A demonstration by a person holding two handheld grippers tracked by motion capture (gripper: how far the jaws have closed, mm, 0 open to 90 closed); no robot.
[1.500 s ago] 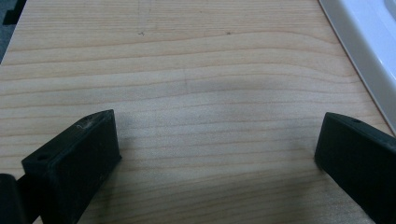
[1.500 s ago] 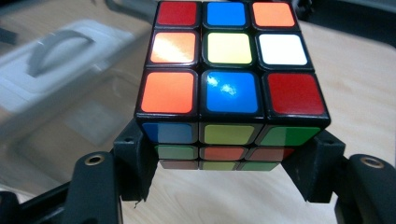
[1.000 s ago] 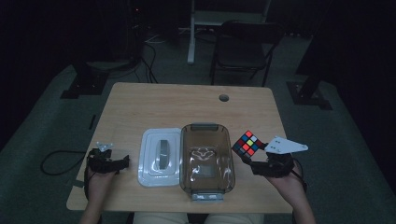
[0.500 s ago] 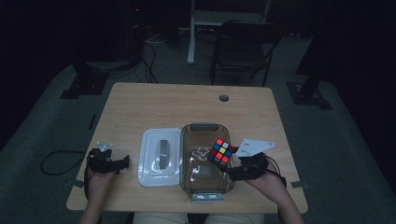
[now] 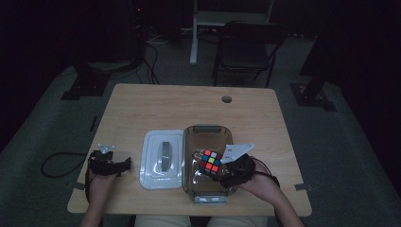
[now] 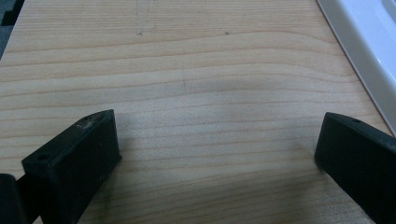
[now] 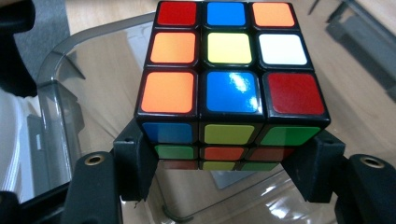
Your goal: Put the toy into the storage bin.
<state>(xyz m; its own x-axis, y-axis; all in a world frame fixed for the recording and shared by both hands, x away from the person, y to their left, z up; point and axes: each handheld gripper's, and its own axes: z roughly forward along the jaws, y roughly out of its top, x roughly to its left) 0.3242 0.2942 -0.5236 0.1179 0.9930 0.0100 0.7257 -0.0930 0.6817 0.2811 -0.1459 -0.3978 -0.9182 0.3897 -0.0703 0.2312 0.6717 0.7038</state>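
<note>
Jaws of the right gripper (image 5: 226,171) are clamped on two opposite sides of a cube (image 5: 210,162) with coloured squares, holding it over the open clear box (image 5: 204,132) at the table's (image 5: 189,104) near edge. Its top face shows red, blue, orange, yellow and white squares. A white lid (image 5: 162,159) lies flat just left of the box. Further left, the left gripper (image 5: 109,163) rests low over bare wood, its jaws wide apart with nothing between them.
</note>
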